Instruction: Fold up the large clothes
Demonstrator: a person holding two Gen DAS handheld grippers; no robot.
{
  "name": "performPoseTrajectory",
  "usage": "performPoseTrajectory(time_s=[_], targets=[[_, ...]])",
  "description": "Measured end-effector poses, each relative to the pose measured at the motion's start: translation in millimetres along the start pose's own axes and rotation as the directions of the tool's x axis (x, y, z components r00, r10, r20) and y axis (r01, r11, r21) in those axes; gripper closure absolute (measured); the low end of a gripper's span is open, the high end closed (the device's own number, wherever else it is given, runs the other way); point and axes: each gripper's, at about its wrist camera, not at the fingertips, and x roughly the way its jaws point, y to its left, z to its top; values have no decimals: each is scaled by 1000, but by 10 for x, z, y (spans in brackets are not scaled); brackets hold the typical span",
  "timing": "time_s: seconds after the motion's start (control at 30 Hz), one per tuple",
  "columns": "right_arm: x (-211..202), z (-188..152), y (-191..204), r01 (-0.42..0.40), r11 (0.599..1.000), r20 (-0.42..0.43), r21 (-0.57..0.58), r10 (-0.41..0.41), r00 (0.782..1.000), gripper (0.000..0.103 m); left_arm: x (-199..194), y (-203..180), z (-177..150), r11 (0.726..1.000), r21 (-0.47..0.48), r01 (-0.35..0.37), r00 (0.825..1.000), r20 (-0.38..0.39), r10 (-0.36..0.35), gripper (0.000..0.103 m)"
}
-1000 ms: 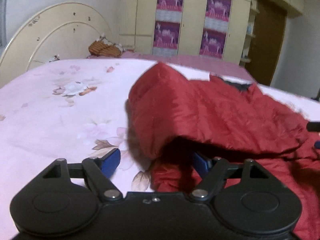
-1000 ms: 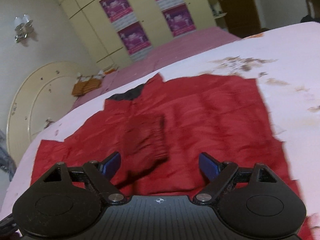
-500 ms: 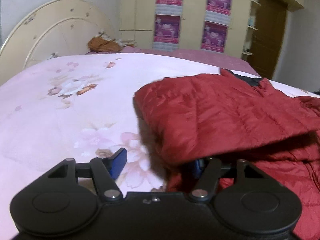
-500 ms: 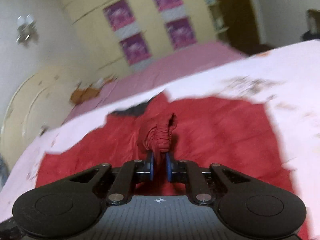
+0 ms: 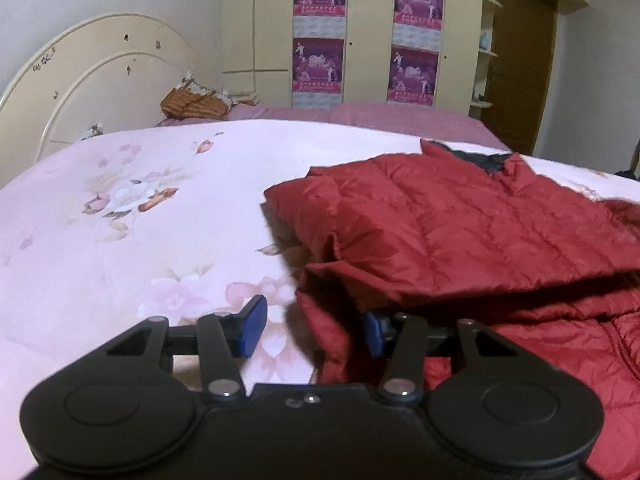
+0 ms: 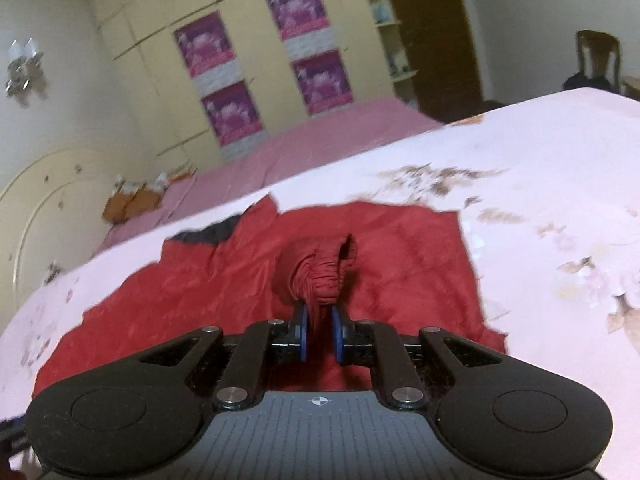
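Observation:
A red quilted jacket (image 5: pixel 460 232) lies on the pink floral bedspread (image 5: pixel 140 220), its left part folded over the body. My left gripper (image 5: pixel 316 330) is open at the jacket's left edge; its right finger sits under the folded flap, its left finger over bare bedspread. In the right wrist view the jacket (image 6: pixel 224 280) is spread flat with a dark collar at the far end. My right gripper (image 6: pixel 318 332) is shut on the gathered sleeve cuff (image 6: pixel 324 276) and holds it above the jacket.
A cream headboard (image 5: pixel 100 80) stands at the left. A brown woven object (image 5: pixel 192 106) lies on the far pink bed. Wardrobe doors with purple posters (image 5: pixel 320 32) line the back wall. A wooden chair (image 6: pixel 596 60) stands at the far right.
My right gripper closed on the sleeve cuff and lifted it. The flap on the left side dropped and settled flatter on the jacket; my left gripper stayed open and drew back.

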Motion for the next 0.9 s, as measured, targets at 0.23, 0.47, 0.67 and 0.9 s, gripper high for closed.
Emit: performPoseTrajectory(time_s=[0.23, 0.47, 0.67, 0.9], targets=[[39, -35, -34, 9, 1000, -49, -20, -10, 999, 91, 76, 236, -72, 993, -110, -36, 999, -45, 31, 64], [98, -206, -52, 19, 999, -127, -39, -24, 992, 91, 30, 298, -54, 994, -97, -41, 998, -43, 37, 64], [33, -212, -67, 17, 999, -123, -40, -22, 992, 91, -37, 343, -97, 993, -105, -55, 998, -46, 51, 66], [-74, -187, -8, -18, 998, -108, -60, 12, 994, 91, -459, 367, 87, 988, -150, 29, 996, 85, -16, 66]])
